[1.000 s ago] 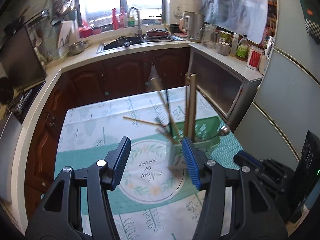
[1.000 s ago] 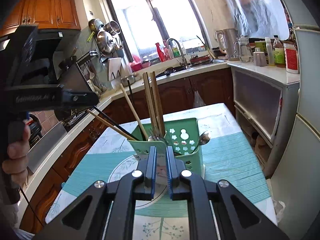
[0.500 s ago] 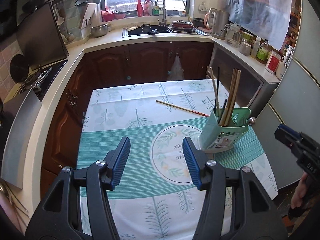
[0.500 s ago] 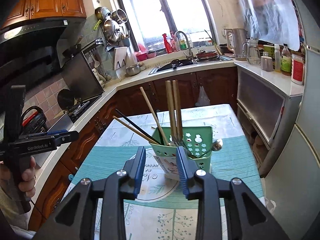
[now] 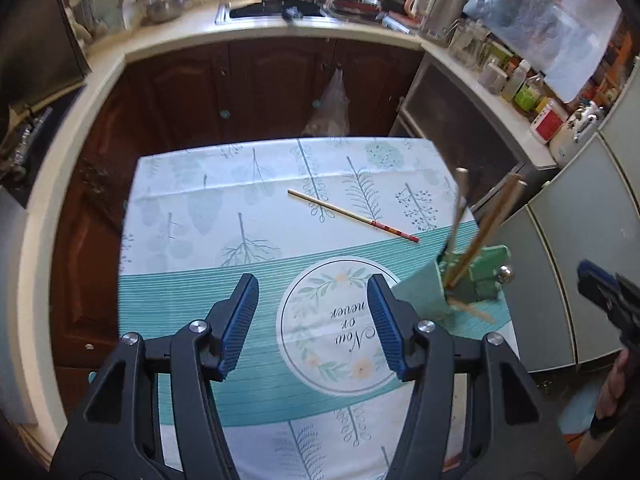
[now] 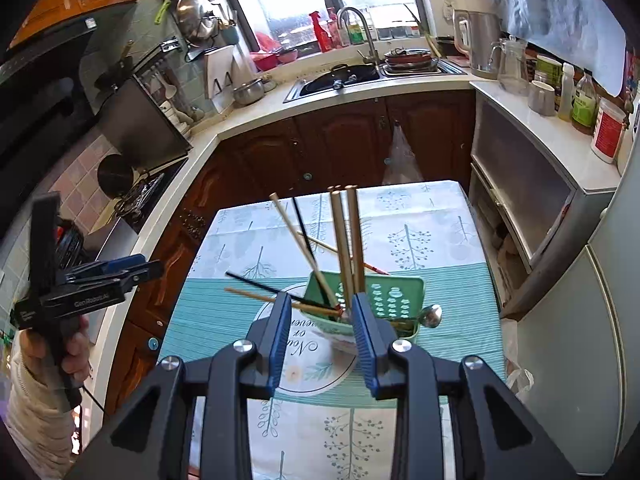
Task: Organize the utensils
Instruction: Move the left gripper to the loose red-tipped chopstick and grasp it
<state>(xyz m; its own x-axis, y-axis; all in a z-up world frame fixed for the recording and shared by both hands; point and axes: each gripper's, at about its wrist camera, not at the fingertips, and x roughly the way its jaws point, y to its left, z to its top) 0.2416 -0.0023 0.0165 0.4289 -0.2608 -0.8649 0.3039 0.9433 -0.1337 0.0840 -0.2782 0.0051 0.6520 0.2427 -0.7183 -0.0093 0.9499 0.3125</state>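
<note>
One perforated green plastic utensil holder [image 6: 394, 300] stands on the leaf-printed tablecloth [image 5: 248, 208], holding perhaps six slender sticks. One red-tipped wooden chopstick [image 5: 352, 216] lies beyond. Left gripper [image 5: 312, 328] and right gripper [image 6: 320, 336]: jaws spread, empty.

1. Patterned tablecloth [image 5: 248, 208] spread over table, teal band across middle.
2. Sink [image 6: 340, 76] set in pale counter under window, faucet [image 6: 352, 20] behind.
3. Steel kettle [image 6: 478, 46] beside glass pitcher [image 6: 512, 66].
4. 3 pots [image 6: 196, 16] hung on wall.
</note>
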